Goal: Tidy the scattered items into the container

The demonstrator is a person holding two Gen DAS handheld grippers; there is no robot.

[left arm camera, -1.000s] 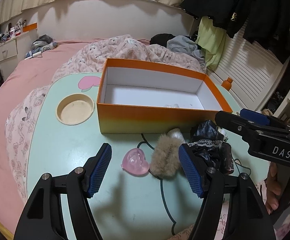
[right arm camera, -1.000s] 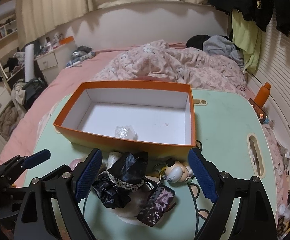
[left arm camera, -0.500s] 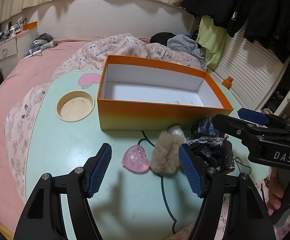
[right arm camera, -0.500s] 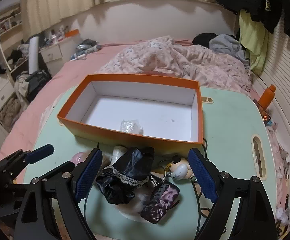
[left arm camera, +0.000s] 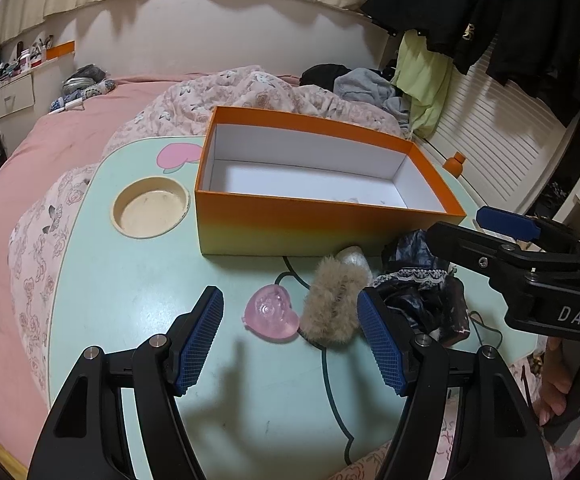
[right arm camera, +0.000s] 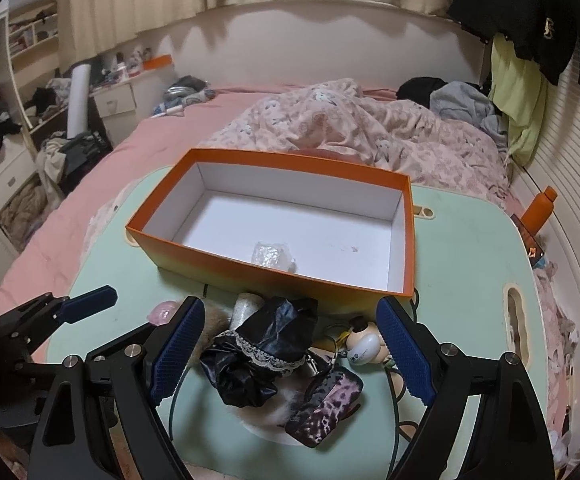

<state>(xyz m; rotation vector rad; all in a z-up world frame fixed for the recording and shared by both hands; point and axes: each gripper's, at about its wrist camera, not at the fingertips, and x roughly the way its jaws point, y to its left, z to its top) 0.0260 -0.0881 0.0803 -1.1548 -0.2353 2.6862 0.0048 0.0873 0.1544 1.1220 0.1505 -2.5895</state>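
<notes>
An orange box [right arm camera: 274,276] of smooth card with a white inside stands on the pale green bench [left arm camera: 138,280], and everything else lies by it. Inside, near the box's front wall, sits one small crinkled clear packet [right arm camera: 272,256]; from the left wrist view that wall hides nearly all of it. Just in front of the box lie a glossy, translucent pink heart [left arm camera: 271,315], a tuft of tan fur [left arm camera: 334,304] touching it, and a pale rounded thing [left arm camera: 354,257] half buried behind the fur, too hidden to name. Further along the box front a crumpled black satin cloth with a lace edge [right arm camera: 266,348] is heaped beside a mottled purple pouch [right arm camera: 324,400], whose near end merges with a pale furry patch below. A small round white figure [right arm camera: 364,346] on a cord lies by the box's right corner, partly behind a blue ribbed pad. The left hand-held gripper [left arm camera: 290,340] hangs over the heart and fur, jaws moderately apart and empty. The right hand-held gripper [right arm camera: 290,356] stands wide around the black cloth without touching it. A round cream recess [left arm camera: 152,208] is sunk in the bench left of the box.
</notes>
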